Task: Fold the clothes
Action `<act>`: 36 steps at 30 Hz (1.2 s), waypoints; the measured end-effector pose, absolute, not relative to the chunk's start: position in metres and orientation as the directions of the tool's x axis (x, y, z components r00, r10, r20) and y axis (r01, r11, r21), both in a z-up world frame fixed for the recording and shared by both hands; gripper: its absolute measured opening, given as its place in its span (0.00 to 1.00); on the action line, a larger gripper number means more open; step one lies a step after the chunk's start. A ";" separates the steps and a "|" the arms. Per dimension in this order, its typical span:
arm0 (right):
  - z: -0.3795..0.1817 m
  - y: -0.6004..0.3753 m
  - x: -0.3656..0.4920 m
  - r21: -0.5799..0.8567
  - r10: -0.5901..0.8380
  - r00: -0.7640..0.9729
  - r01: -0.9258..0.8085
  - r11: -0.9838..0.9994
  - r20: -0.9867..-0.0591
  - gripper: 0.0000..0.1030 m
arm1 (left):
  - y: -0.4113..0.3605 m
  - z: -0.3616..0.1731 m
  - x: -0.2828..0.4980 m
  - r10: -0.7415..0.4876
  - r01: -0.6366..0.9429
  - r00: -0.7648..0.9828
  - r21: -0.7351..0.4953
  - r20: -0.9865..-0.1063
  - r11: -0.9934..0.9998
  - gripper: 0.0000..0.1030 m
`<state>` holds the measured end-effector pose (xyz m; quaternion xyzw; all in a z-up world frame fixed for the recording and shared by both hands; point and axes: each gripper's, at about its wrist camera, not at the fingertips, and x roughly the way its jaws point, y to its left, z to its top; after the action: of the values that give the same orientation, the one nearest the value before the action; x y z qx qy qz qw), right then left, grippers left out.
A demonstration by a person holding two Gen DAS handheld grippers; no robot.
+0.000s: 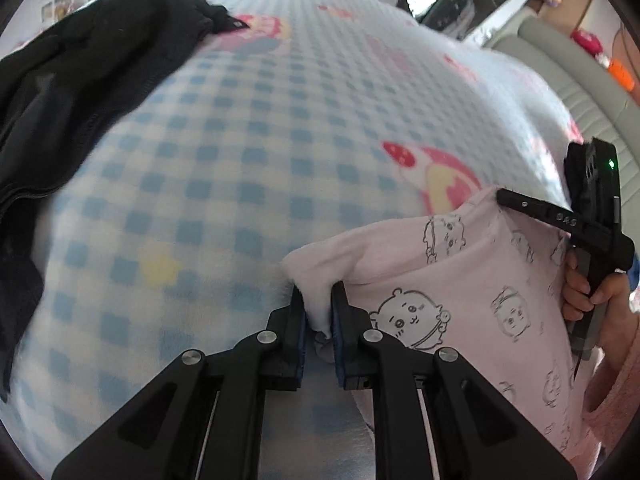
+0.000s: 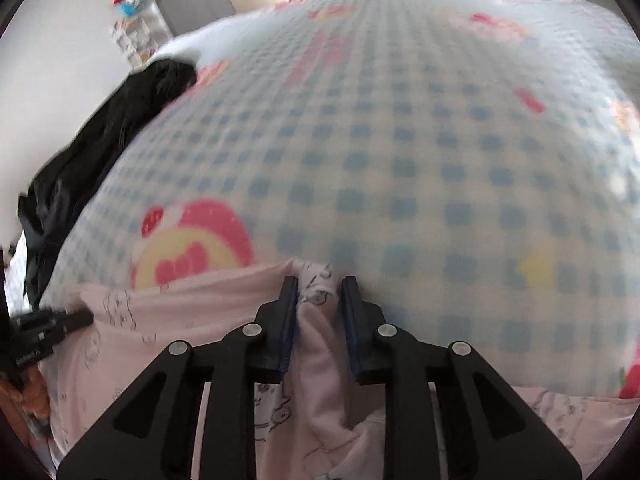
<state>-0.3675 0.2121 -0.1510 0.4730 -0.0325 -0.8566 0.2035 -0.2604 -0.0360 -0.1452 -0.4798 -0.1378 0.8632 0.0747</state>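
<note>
Two black two-finger grippers are clamped on one garment: a pale pink soft-knit piece printed with outlined cartoon faces (image 1: 460,280), which sits at the near edge of the bed toward its right side, partly raised off the blue-and-white checked fleece blanket with pink and yellow motifs (image 1: 248,128). Left gripper (image 1: 318,308) has its jaws closed on a bunched corner of the cloth. Right gripper (image 2: 318,300) likewise pinches a gathered fold between its blue pads; in the left wrist view it appears at the right, held by a hand (image 1: 588,300).

Risks noted:
- Both grips take only a narrow bunch of fabric. Judged liable to slip if the cloth is pulled taut between the tools.
- Bunched corners would carry wrinkles into any fold laid down from here.
- Uneven travel of the two tools would skew the edge.
- Fleece nap may drag the trailing cloth and shift it.

Surroundings: a black crumpled garment with a zip (image 1: 72,100) lies along the left edge of the bed, well apart from the pink piece. Blanket between them is bare. Room clutter and a grey padded surface stand beyond the far and right edges, out of the way. Nothing obstructs the working area; how far the folding has got cannot be settled from this position
</note>
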 end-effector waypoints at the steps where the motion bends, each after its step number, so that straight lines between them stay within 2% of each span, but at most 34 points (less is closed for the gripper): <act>1: -0.144 0.220 -0.367 0.275 -0.391 -0.490 0.293 -0.916 -0.779 0.24 | -0.040 -0.145 -0.258 0.275 0.009 -0.542 -0.333 -0.794 -0.943 0.15; 3: -0.132 0.236 -0.369 0.321 -0.403 -0.527 0.243 -0.915 -0.748 0.26 | -0.052 -0.149 -0.254 0.347 0.018 -0.564 -0.432 -0.749 -0.902 0.20; 6: -0.125 0.252 -0.378 0.391 -0.436 -0.513 0.199 -0.898 -0.740 0.29 | -0.071 -0.160 -0.254 0.505 0.020 -0.574 -0.627 -0.645 -0.778 0.38; 8: -0.135 0.248 -0.389 0.470 -0.512 -0.396 0.206 -0.858 -0.762 0.31 | -0.076 -0.162 -0.253 0.535 0.029 -0.579 -0.672 -0.615 -0.740 0.38; 11: -0.155 0.224 -0.399 0.477 -0.523 -0.253 0.223 -0.850 -0.814 0.31 | -0.063 -0.160 -0.255 0.471 0.025 -0.575 -0.590 -0.669 -0.807 0.31; 12: -0.158 0.215 -0.398 0.450 -0.502 -0.237 0.242 -0.860 -0.832 0.31 | -0.058 -0.159 -0.255 0.444 0.024 -0.573 -0.556 -0.689 -0.831 0.18; 13: -0.162 0.205 -0.397 0.422 -0.480 -0.222 0.261 -0.868 -0.849 0.30 | -0.052 -0.157 -0.256 0.417 0.021 -0.572 -0.520 -0.707 -0.854 0.13; 14: -0.166 0.196 -0.395 0.395 -0.457 -0.207 0.280 -0.875 -0.865 0.23 | -0.045 -0.153 -0.255 0.387 0.012 -0.575 -0.480 -0.721 -0.877 0.10; 15: -0.164 0.188 -0.390 0.363 -0.442 -0.214 0.325 -0.873 -0.871 0.18 | -0.037 -0.149 -0.254 0.358 -0.001 -0.579 -0.439 -0.733 -0.899 0.09; 16: -0.158 0.181 -0.383 0.327 -0.434 -0.237 0.384 -0.864 -0.869 0.07 | -0.030 -0.141 -0.251 0.334 -0.024 -0.585 -0.395 -0.739 -0.918 0.09; 18: -0.146 0.167 -0.368 0.247 -0.422 -0.282 0.494 -0.834 -0.862 0.06 | -0.016 -0.126 -0.241 0.295 -0.079 -0.596 -0.311 -0.747 -0.947 0.08; 21: -0.125 0.148 -0.317 -0.030 -0.386 -0.412 0.715 -0.699 -0.825 0.06 | -0.005 -0.111 -0.225 0.249 -0.158 -0.597 -0.193 -0.762 -0.968 0.08; 23: -0.117 0.150 -0.285 -0.132 -0.406 -0.455 0.779 -0.613 -0.792 0.06 | -0.005 -0.113 -0.217 0.238 -0.190 -0.568 -0.156 -0.788 -0.969 0.08; 27: -0.125 0.176 -0.276 -0.188 -0.361 -0.475 0.776 -0.602 -0.803 0.06 | 0.000 -0.128 -0.222 0.188 -0.201 -0.505 -0.098 -0.843 -0.975 0.08; 30: -0.130 0.190 -0.294 -0.056 -0.369 -0.401 0.737 -0.673 -0.839 0.06 | -0.001 -0.131 -0.231 0.223 -0.187 -0.475 -0.150 -0.851 -0.971 0.13; 32: -0.133 0.198 -0.307 0.048 -0.386 -0.341 0.693 -0.719 -0.857 0.07 | -0.011 -0.129 -0.237 0.333 -0.156 -0.455 -0.294 -0.826 -0.943 0.34; 34: -0.136 0.206 -0.321 0.149 -0.407 -0.281 0.636 -0.757 -0.869 0.09 | -0.029 -0.132 -0.242 0.450 -0.109 -0.459 -0.455 -0.766 -0.884 0.43; 36: -0.139 0.214 -0.335 0.246 -0.433 -0.222 0.567 -0.786 -0.874 0.11 | -0.043 -0.138 -0.250 0.516 -0.061 -0.462 -0.554 -0.721 -0.830 0.43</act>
<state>-0.3346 0.2139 -0.1385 0.5351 0.0626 -0.7790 0.3209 -0.2501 -0.0429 -0.1384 -0.4882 -0.2330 0.8226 0.1753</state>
